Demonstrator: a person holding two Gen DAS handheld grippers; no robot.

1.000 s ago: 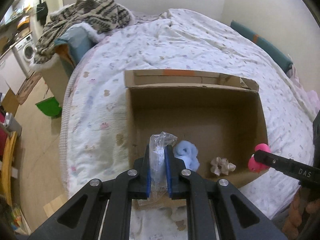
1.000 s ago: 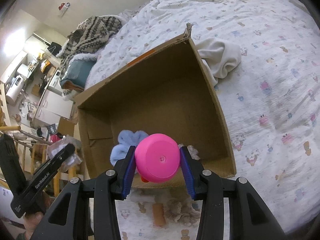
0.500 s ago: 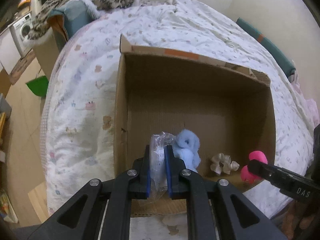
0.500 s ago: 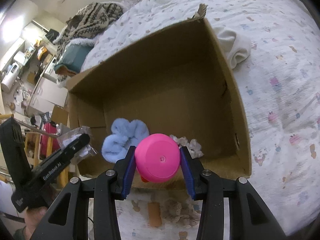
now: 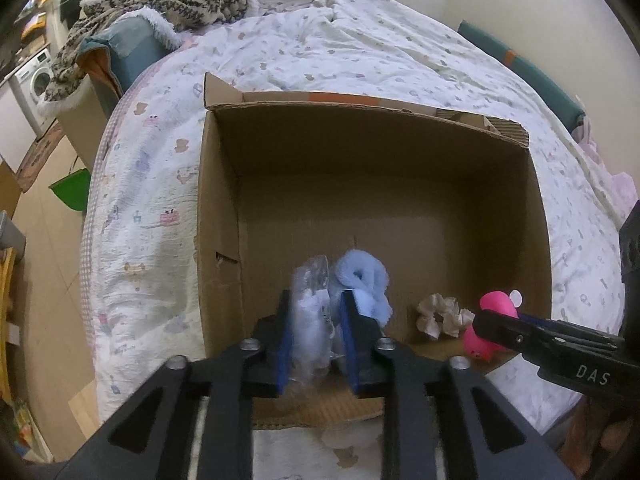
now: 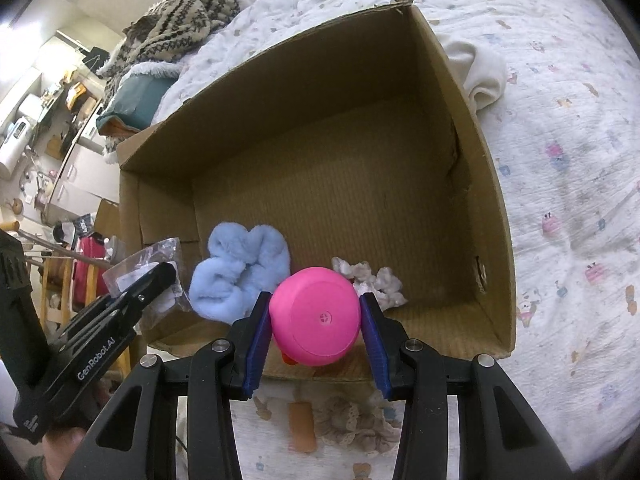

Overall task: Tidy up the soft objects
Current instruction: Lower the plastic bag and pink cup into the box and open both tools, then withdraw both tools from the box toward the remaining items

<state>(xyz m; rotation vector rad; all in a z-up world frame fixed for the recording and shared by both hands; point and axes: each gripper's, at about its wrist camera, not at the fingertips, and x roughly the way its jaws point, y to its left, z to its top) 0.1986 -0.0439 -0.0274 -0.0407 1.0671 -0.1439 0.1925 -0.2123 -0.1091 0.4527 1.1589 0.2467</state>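
Note:
An open cardboard box (image 5: 536,216) (image 6: 492,184) lies on the bed. Inside near its front wall lie a light blue fluffy scrunchie (image 5: 366,280) (image 6: 240,272) and a cream scrunchie (image 5: 438,316) (image 6: 376,280). My left gripper (image 5: 316,332) (image 6: 160,280) is shut on a clear plastic bag with something white in it (image 5: 310,312) (image 6: 148,276), held over the box's front left corner. My right gripper (image 6: 316,324) (image 5: 486,324) is shut on a pink rubber toy (image 6: 316,316) (image 5: 488,324), held over the box's front edge on the right.
The bed's printed white quilt (image 5: 360,56) surrounds the box. A cream cloth (image 6: 480,76) lies beside the box's right wall. A patterned blanket and teal cushion (image 5: 132,40) are piled at the far left. A lacy scrunchie (image 6: 352,420) and an orange item (image 6: 302,426) lie before the box.
Both grippers have moved forward and down toward the box, each keeping its hold. The box's inside now fills more of both views.

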